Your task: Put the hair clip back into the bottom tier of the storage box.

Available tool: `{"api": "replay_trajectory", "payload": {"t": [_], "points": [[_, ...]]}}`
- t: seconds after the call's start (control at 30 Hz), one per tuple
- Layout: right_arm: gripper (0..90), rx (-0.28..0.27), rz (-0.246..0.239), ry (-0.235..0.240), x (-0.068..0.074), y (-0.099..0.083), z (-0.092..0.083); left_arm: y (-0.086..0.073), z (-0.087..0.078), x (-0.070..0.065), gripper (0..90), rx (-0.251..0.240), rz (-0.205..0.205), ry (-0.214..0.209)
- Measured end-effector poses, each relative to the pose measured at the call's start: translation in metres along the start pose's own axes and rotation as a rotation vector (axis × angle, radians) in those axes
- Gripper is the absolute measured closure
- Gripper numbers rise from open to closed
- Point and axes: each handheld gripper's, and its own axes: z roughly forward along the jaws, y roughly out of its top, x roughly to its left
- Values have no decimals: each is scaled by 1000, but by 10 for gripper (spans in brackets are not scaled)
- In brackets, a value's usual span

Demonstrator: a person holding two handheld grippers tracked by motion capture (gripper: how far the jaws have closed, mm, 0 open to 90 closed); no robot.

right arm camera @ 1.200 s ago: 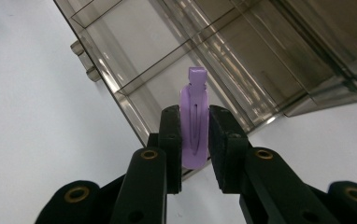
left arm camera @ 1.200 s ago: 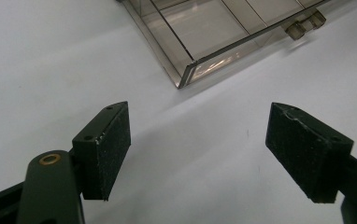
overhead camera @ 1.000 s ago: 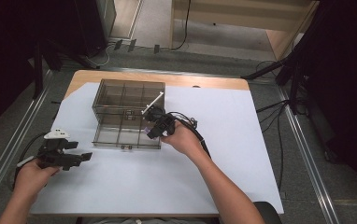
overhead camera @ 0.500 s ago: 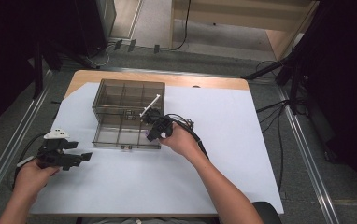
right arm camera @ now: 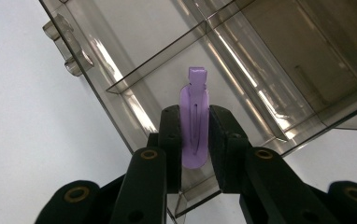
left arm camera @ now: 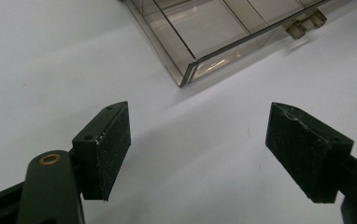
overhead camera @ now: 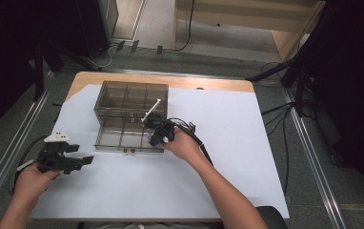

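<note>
Not much differs from a second ago. The right gripper (overhead camera: 154, 137) sits a tiny bit lower and closer to the front edge of the box (overhead camera: 123, 95) than it did then. The left gripper (overhead camera: 77, 161) stays in the same spot near the left side of the table (overhead camera: 208, 84), and the box has not moved.

The right gripper's fingers (right arm camera: 171, 140) are closed tight on a purple clip (right arm camera: 194, 122). The clip is small, smooth plastic, long and flat with a round bottom end and a little square tip on top. It stands up between the two black fingers, and its tip pokes out over a front compartment of the box. The fingers have rough, grainy pads.

The box is see-through, smoky grey plastic. It is shiny, with thin walls that cut it into small square parts. Two little clasp tabs (right arm camera: 67, 44) stick out from its front wall.

The left gripper's fingers (left arm camera: 106, 149) are spread wide with nothing between them. They hover over the white paper sheet (overhead camera: 247, 157), and a corner of the box is just ahead of them.

The paper is plain and smooth and covers most of the wooden table. A black cable (overhead camera: 197, 140) runs from the right gripper along the person's arm. A thin white stick (overhead camera: 151, 109) pokes up from the right gripper, over the box.
</note>
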Motion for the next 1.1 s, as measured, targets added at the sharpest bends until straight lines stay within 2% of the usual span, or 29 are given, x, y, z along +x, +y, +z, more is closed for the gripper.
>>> {"api": "replay_trajectory", "payload": {"t": [0.1,0.7,0.9,1.1], "points": [[771,5,-10,-2,0,0,3,0,0,0,230,0,1,0],[750,9,4,4,-3,-1,6,0,0,0,230,7,2,-1],[739,-15,10,11,-5,-1,1,0,0,0,230,7,2,0],[724,-63,16,27,-4,-1,-13,0,0,0,230,3,0,-2]]}}
